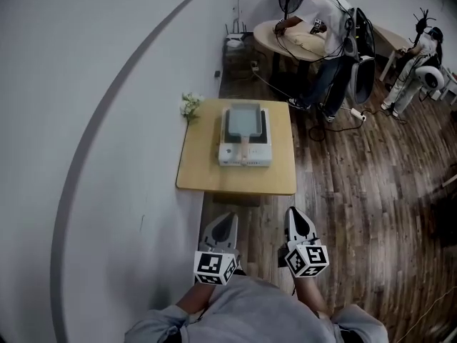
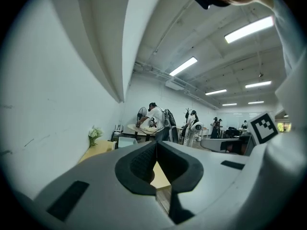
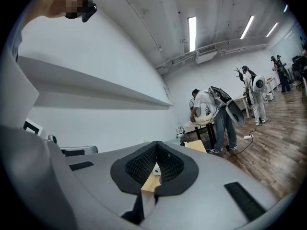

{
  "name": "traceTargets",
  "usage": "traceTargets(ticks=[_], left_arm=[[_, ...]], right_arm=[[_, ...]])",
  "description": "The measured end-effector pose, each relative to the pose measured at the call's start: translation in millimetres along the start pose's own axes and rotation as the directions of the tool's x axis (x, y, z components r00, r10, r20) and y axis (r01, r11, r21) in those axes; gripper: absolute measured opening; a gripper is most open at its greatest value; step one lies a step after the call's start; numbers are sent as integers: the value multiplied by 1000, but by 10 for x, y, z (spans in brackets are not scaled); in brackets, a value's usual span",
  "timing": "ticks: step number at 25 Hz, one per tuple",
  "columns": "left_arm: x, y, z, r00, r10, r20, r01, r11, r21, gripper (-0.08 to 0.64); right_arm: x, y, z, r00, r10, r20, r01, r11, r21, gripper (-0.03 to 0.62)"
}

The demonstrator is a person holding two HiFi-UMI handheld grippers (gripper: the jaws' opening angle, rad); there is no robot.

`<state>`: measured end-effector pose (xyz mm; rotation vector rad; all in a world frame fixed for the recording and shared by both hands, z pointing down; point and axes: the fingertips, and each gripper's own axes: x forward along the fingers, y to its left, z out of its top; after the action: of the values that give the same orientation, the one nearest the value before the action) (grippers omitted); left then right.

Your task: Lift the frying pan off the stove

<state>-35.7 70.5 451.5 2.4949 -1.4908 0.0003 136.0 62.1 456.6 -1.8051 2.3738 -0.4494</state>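
The person's grey sleeves [image 1: 161,325] fill the bottom of the head view. Just beyond them the two tools are held side by side above the wood floor [image 1: 357,191], short of the desk [image 1: 203,166].

The left tool [image 1: 226,221] has its jaws closed together with nothing between them; in its own view the dark pads [image 2: 144,164] meet at the tip. The right tool [image 1: 296,219] is closed and empty in the same way.

The small wooden desk stands against the white wall [image 1: 107,120]. A white stove [image 1: 245,156] sits on it. The grey pan [image 1: 244,120] rests on top of the stove, its pale handle pointing back toward the person. Both tools are well apart from the pan.

White flowers [image 1: 190,106] stand at the desk's far left corner, beside the wall. Farther off, two people [image 1: 325,34] work at other tables.
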Motion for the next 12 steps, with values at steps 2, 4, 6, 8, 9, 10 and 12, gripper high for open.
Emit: traceTargets(ticks=[2, 4, 6, 8, 9, 10, 12], left_arm=[[130, 238, 64, 1000, 3, 9, -3, 1000, -4, 3], [230, 461, 140, 1000, 10, 22, -10, 1000, -3, 3], [307, 654, 209, 999, 14, 33, -14, 1000, -6, 3], [360, 813, 232, 999, 19, 31, -18, 1000, -11, 3], [383, 887, 225, 999, 23, 26, -23, 1000, -14, 3], [405, 960, 212, 999, 29, 20, -28, 999, -19, 3], [444, 1084, 190, 999, 40, 8, -39, 999, -36, 3]], right_arm=[[222, 46, 32, 1000, -12, 6, 12, 1000, -5, -2], [416, 113, 38, 1000, -17, 9, 17, 1000, -11, -2], [588, 185, 9, 1000, -16, 4, 17, 1000, -17, -2], [727, 235, -52, 1000, -19, -11, 19, 1000, -13, -2], [788, 258, -88, 1000, -20, -21, 20, 1000, -3, -2], [845, 286, -121, 999, -16, -31, 17, 1000, 10, -2], [948, 347, -167, 999, -1, -49, 2, 999, 36, -2]])
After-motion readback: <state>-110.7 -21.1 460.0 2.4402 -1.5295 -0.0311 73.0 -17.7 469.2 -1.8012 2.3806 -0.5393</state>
